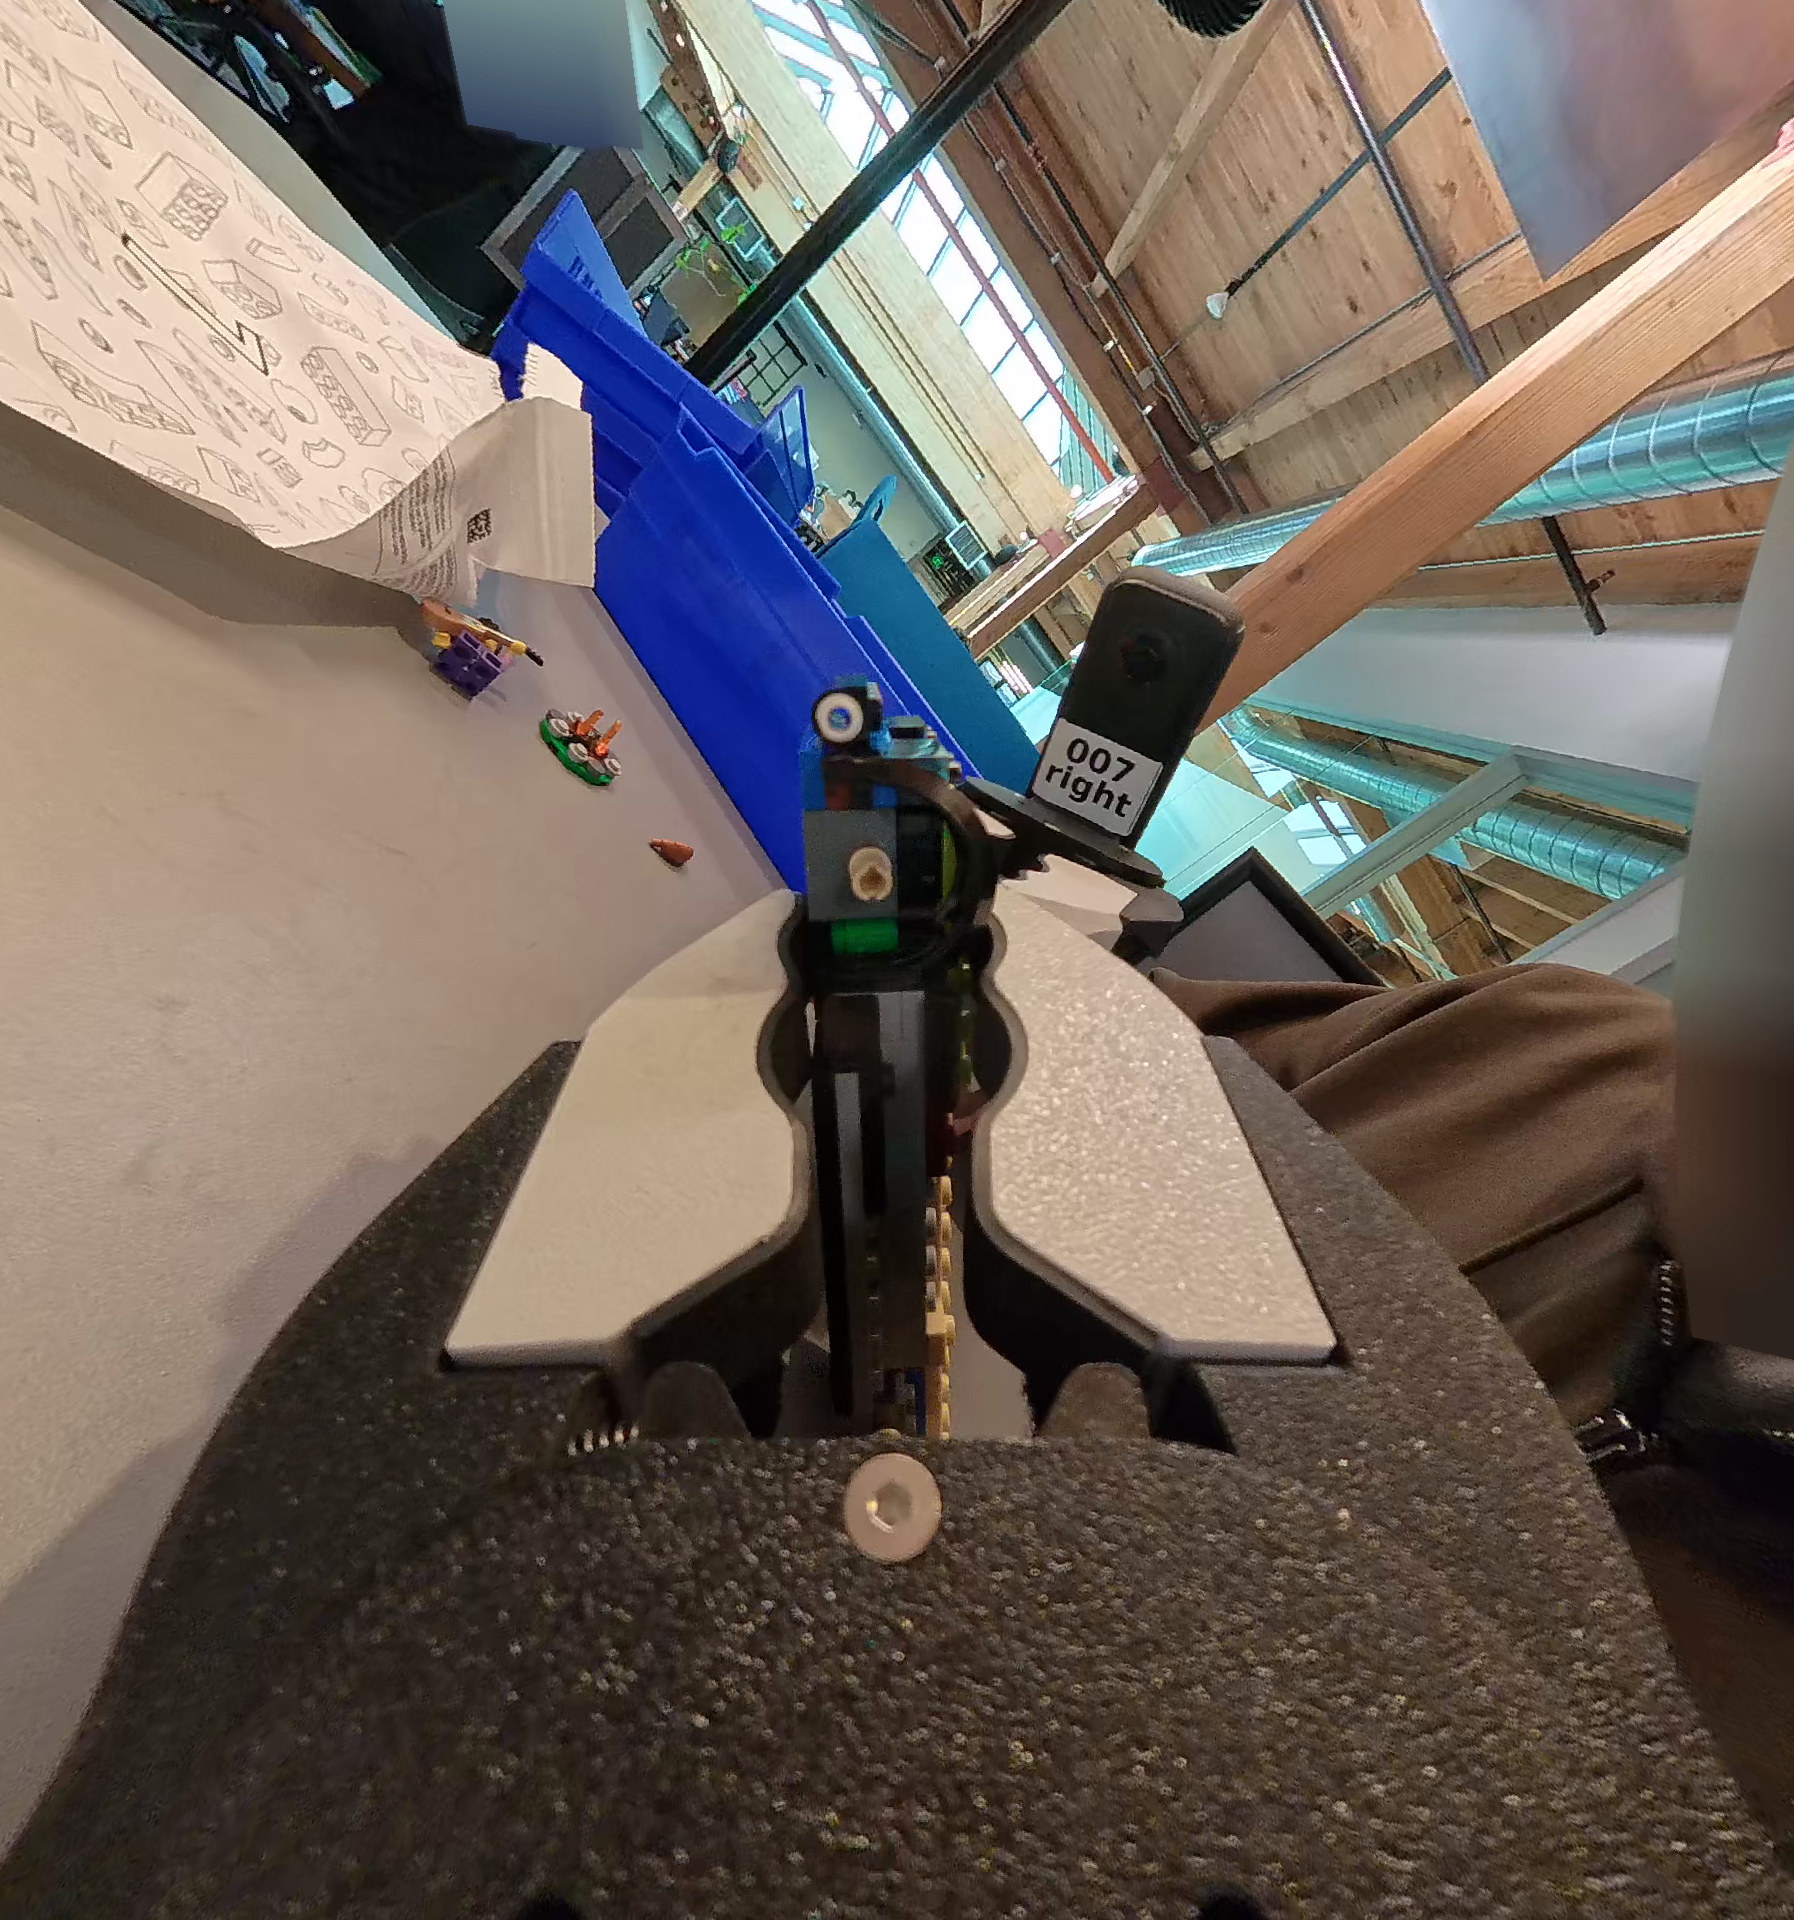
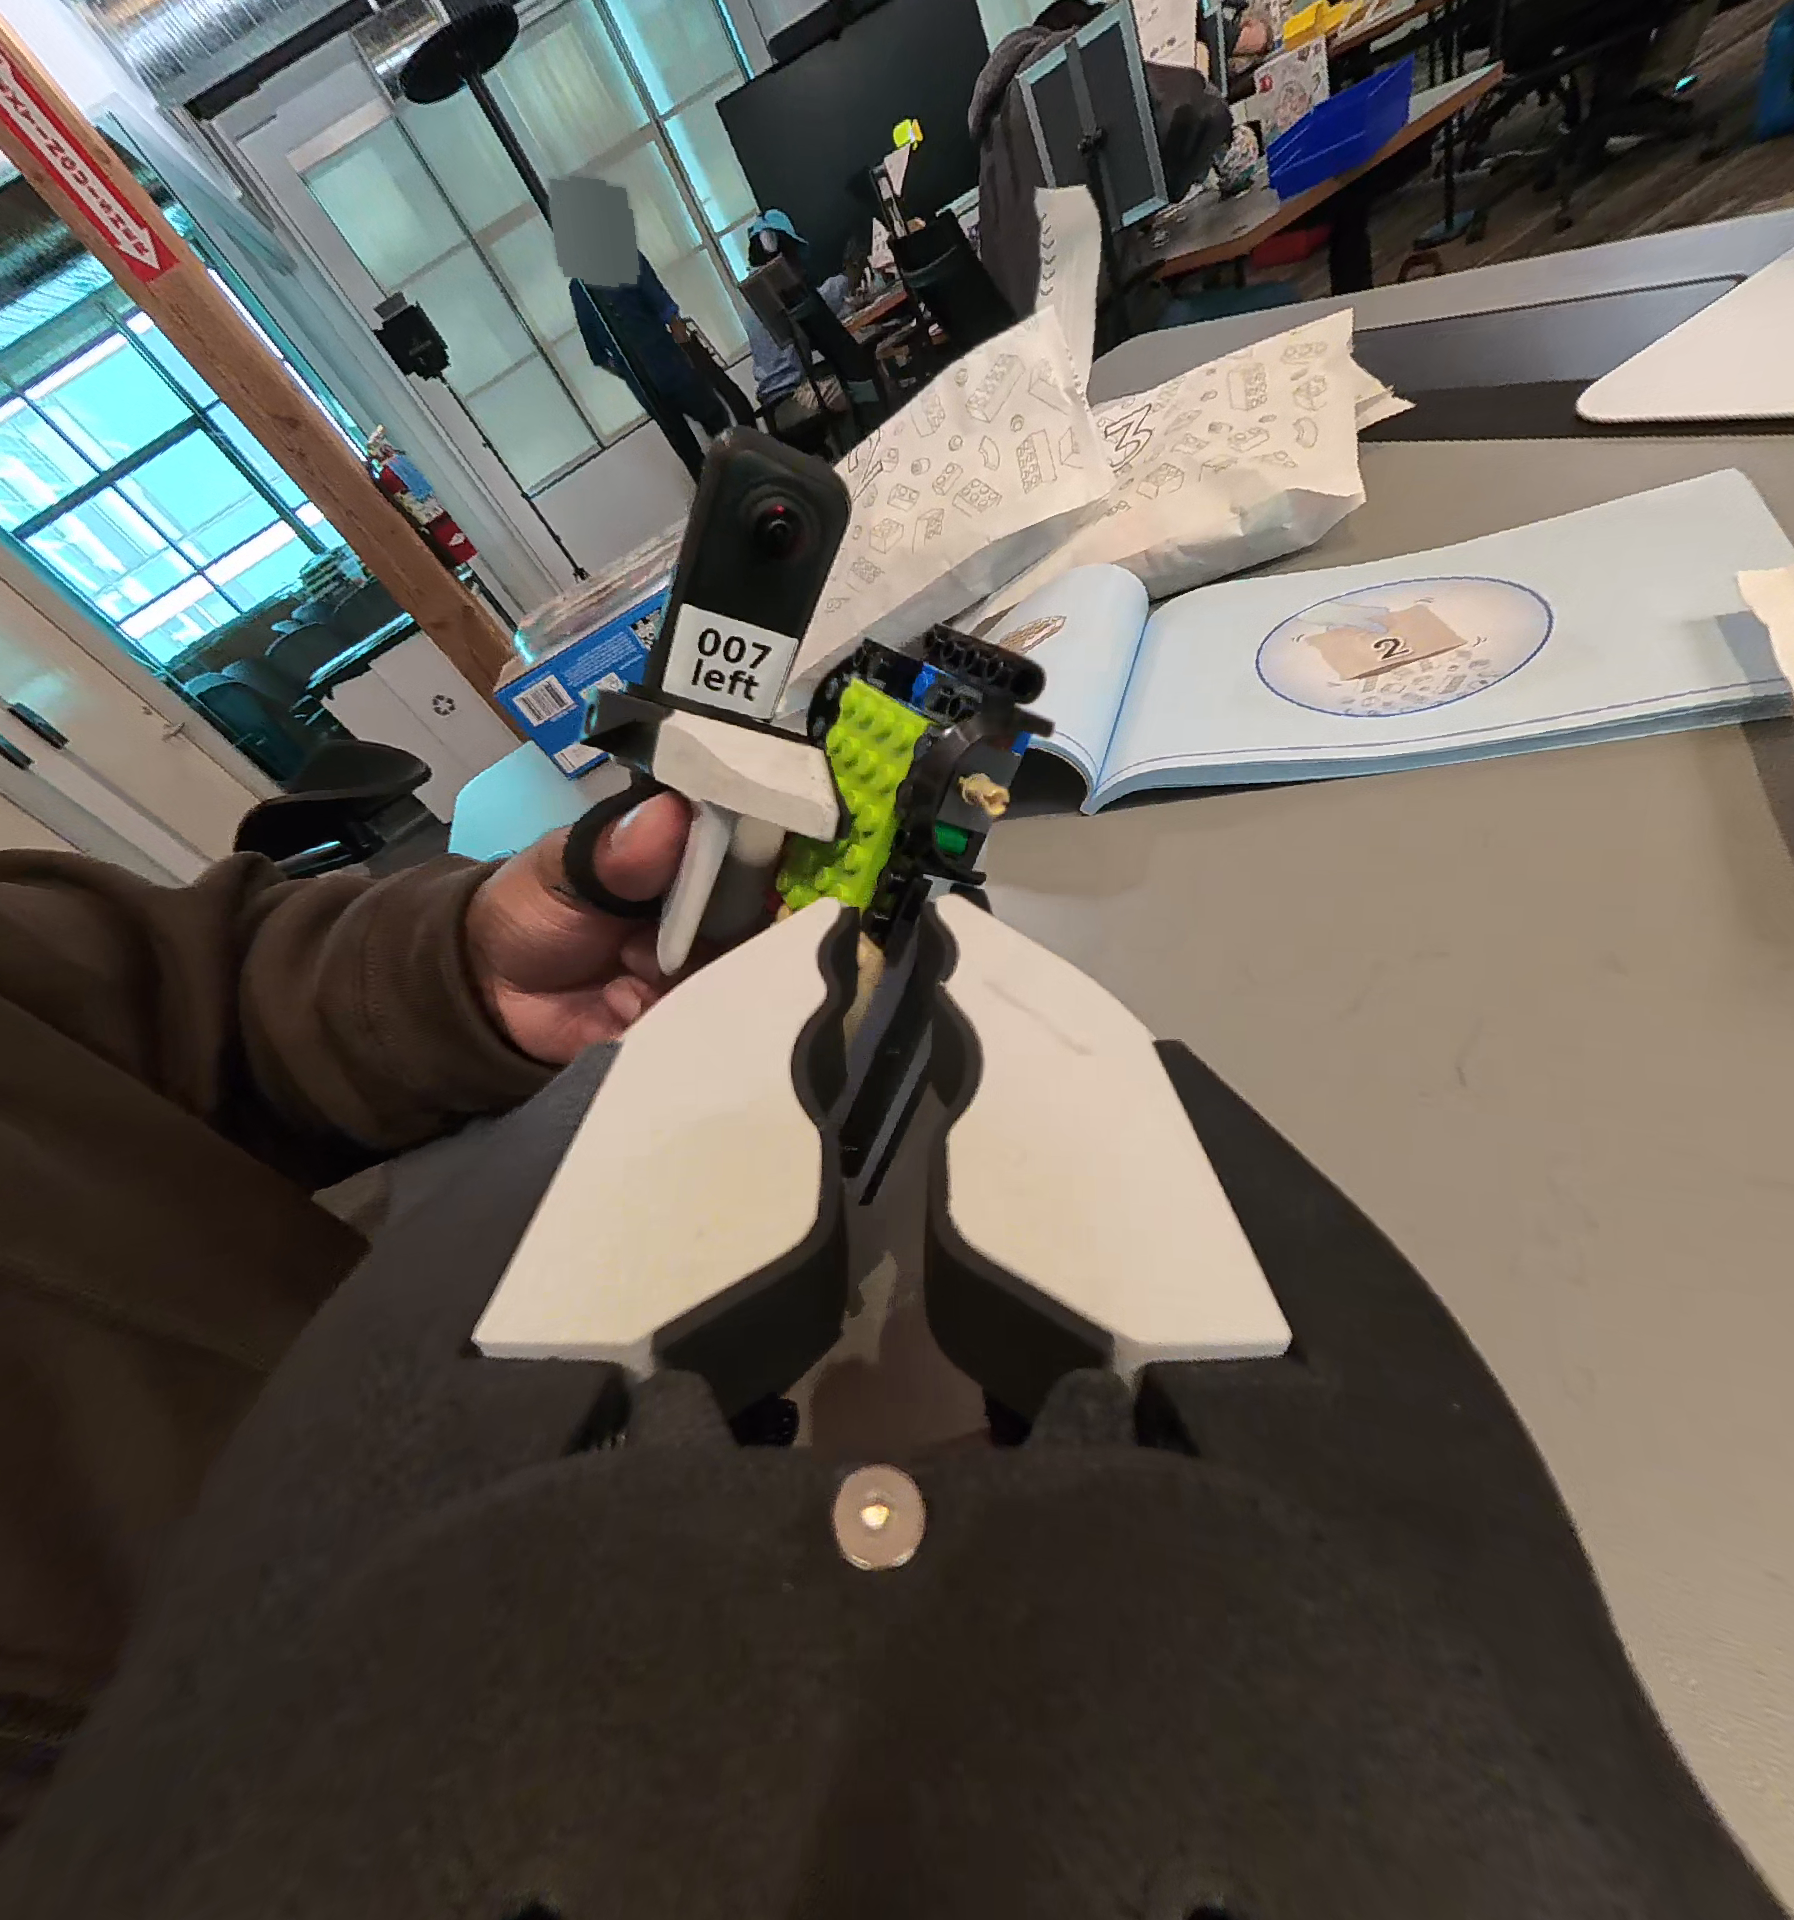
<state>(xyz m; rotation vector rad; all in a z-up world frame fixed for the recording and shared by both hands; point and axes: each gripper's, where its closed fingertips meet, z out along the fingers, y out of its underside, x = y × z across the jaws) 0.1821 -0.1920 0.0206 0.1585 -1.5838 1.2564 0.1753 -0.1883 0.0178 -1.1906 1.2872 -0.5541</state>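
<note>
My left gripper is shut on a brick model of black, blue and grey bricks, with a tan pin and a green piece on its front. It holds the model up in the air. In the right wrist view the same model shows a lime-green studded plate, and a white left finger presses on that plate. My right gripper is shut on the model's black lower part, which runs down between its fingertips. The right gripper's camera rises just behind the model.
Blue bins and a printed paper bag lie on the grey table. A purple build, a green round build and a brown cone lie loose. An open booklet and more paper bags lie behind. Less than 4 cm separates the two grippers' tips.
</note>
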